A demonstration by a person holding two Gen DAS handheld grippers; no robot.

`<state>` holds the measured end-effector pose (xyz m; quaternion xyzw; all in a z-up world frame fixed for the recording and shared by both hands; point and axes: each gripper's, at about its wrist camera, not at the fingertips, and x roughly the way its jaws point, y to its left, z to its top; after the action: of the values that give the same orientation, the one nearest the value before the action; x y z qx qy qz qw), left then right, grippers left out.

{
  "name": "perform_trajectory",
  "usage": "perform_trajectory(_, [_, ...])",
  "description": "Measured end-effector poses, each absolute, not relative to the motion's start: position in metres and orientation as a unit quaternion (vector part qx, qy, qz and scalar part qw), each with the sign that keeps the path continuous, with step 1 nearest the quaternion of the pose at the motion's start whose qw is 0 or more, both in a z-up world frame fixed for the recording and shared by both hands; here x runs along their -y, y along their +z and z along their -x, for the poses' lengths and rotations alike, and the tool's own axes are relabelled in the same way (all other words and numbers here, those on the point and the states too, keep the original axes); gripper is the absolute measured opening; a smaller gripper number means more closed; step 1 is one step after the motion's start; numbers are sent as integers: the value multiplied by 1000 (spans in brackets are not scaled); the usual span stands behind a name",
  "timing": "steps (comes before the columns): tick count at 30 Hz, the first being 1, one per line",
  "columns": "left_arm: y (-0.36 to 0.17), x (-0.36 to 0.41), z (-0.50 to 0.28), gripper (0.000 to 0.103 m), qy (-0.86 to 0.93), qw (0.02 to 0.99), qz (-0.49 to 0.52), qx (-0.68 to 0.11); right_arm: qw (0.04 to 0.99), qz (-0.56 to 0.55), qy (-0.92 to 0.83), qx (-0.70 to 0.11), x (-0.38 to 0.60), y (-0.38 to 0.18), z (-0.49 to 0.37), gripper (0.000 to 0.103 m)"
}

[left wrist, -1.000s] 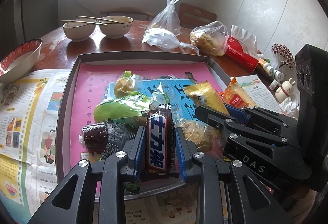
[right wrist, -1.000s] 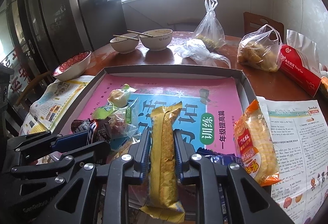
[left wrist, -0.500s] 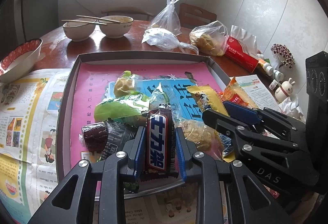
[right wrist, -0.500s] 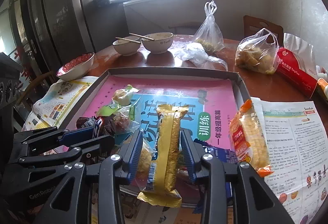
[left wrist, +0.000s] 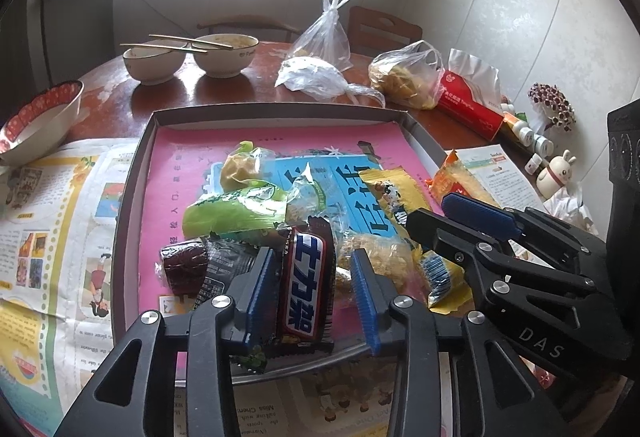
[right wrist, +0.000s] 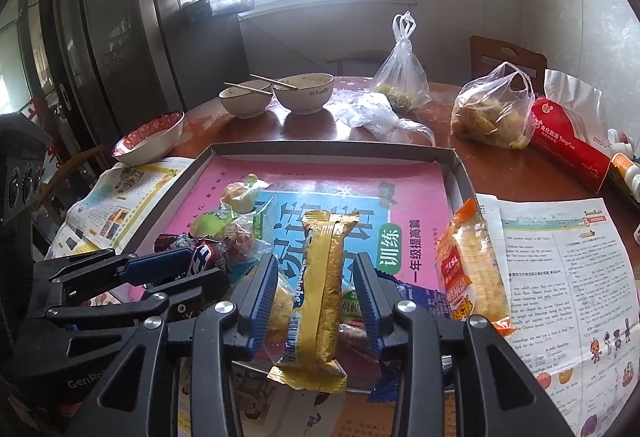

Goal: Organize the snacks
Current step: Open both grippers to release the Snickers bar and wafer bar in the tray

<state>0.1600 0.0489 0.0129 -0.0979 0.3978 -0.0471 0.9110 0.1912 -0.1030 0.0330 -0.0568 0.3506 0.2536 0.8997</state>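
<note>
The left gripper [left wrist: 314, 291] is opening its jaws around the dark brown chocolate bar with white lettering [left wrist: 306, 285], which lies at the near edge of the shallow grey tray lined with a pink book cover [left wrist: 276, 115]; a gap shows on the right pad's side, so the bar looks released. The right gripper [right wrist: 316, 297] stands with its jaws parted, both pads clear of the long gold-wrapped snack bar [right wrist: 324, 289], which rests over the tray's near rim. To finish this step well, I judge both should open fully and back off straight along their fingers, so the wrappers are not dragged off the rim. Both grippers point downward toward the tray, side by side.
</note>
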Motion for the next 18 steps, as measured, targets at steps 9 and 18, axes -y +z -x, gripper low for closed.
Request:
perform_trajectory(9, [16,-49,-158,51,-45,911,99,-397,905,51,240,-346,109,36,-192,46])
perform_trajectory(18, [20,-49,-154,60,-39,913,100,-394,910,43,232,-341,116,39,-190,52])
